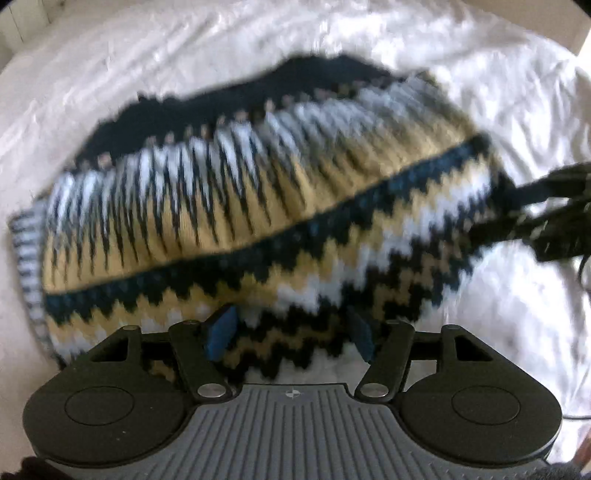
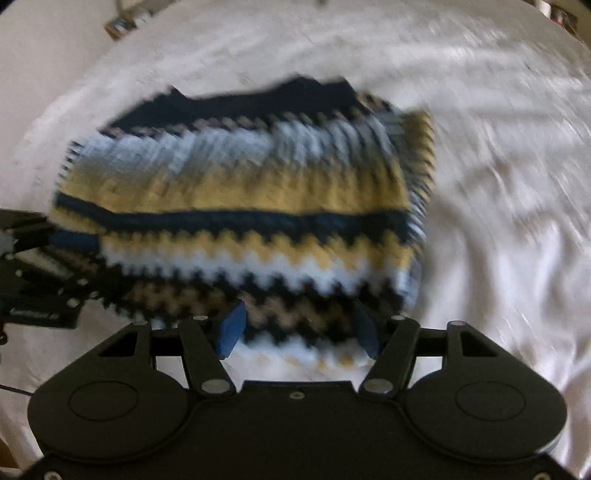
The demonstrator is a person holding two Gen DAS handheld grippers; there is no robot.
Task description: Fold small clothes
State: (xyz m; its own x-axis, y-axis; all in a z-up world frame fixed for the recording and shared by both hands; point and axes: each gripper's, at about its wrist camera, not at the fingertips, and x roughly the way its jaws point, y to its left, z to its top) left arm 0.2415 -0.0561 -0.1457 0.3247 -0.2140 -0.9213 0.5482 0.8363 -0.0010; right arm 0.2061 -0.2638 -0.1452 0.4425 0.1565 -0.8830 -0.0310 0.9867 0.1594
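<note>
A knitted sweater (image 1: pixel 258 206) with navy, tan and white zigzag bands lies folded on the white sheet (image 1: pixel 147 62); it also shows in the right wrist view (image 2: pixel 240 206). My left gripper (image 1: pixel 291 332) is open, its blue pads (image 1: pixel 221 332) spread either side of the sweater's near edge. My right gripper (image 2: pixel 299 332) is open too, its pads (image 2: pixel 232 328) astride the near edge. The right gripper shows at the right of the left wrist view (image 1: pixel 546 210). The left gripper shows at the left of the right wrist view (image 2: pixel 55 258). Both views are blurred by motion.
The wrinkled white sheet (image 2: pixel 498 221) covers the whole surface around the sweater. Small objects (image 2: pixel 125 22) sit beyond its far left edge. A dark cable (image 1: pixel 583 273) hangs by the right gripper.
</note>
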